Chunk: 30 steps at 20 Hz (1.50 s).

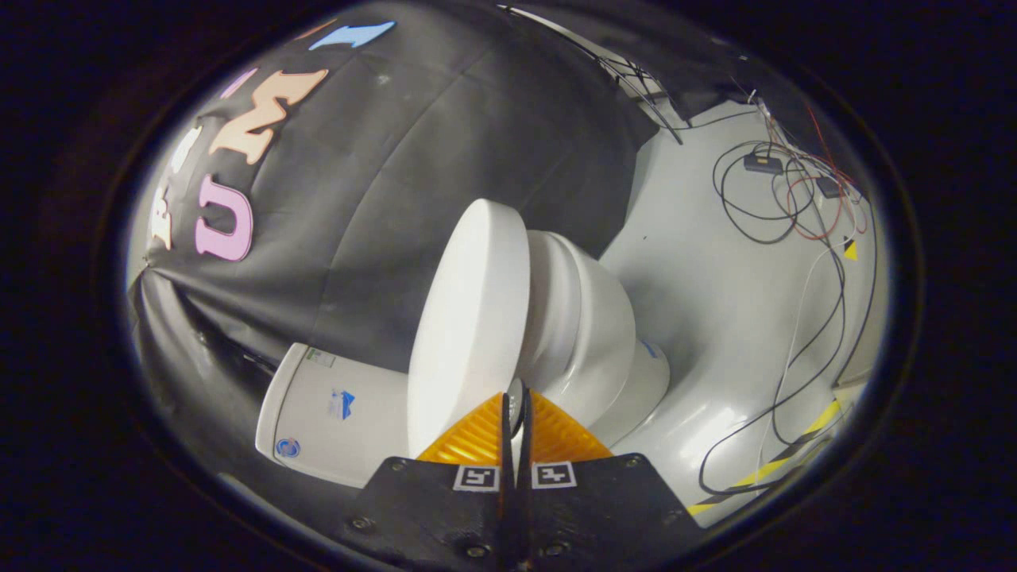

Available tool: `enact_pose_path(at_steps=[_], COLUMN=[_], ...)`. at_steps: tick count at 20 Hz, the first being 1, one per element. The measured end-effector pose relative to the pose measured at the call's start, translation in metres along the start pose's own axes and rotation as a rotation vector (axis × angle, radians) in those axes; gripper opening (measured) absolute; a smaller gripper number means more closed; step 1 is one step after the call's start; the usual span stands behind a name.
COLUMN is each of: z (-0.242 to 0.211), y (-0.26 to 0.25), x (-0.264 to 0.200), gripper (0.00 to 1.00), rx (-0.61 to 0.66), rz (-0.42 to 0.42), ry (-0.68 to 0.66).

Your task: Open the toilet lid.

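The white toilet lid is lifted partway off the white toilet bowl, with a clear wedge of space showing between the two. The tongs have their two orange fingers drawn nearly together, clenched on the rim of the lid at its front edge, one finger on either side of that thin rim, with only a narrow slit left between them. Behind the lid, toward the black cloth wall, sits the white cistern with a few small stickers on it. Beyond the bowl the pale grey floor spreads out, with black, red and white cables looping across it and a strip of yellow-and-black tape near its far side.
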<state>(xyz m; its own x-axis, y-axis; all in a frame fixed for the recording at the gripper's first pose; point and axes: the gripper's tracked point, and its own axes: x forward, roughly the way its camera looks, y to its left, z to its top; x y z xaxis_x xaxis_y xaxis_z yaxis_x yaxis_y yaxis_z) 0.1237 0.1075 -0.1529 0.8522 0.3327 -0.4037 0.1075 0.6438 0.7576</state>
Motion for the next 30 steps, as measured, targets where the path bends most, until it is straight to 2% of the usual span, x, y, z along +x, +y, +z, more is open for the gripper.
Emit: enact_pose_path(at_steps=[6, 11, 19, 24, 30], z=[0.012, 0.012, 0.016, 0.014, 0.014], y=[0.009, 0.043, 0.089, 0.111, 0.124], x=[-0.011, -0.028, -0.046, -0.055, -0.059], gripper=[0.01, 0.01, 0.00, 0.01, 0.00], rx=[-0.033, -0.184, -0.324, -0.422, -0.449], rz=[-0.002, -0.016, 0.028, 0.023, 0.019], ry=[-0.023, -0.041, -0.081, -0.120, -0.143])
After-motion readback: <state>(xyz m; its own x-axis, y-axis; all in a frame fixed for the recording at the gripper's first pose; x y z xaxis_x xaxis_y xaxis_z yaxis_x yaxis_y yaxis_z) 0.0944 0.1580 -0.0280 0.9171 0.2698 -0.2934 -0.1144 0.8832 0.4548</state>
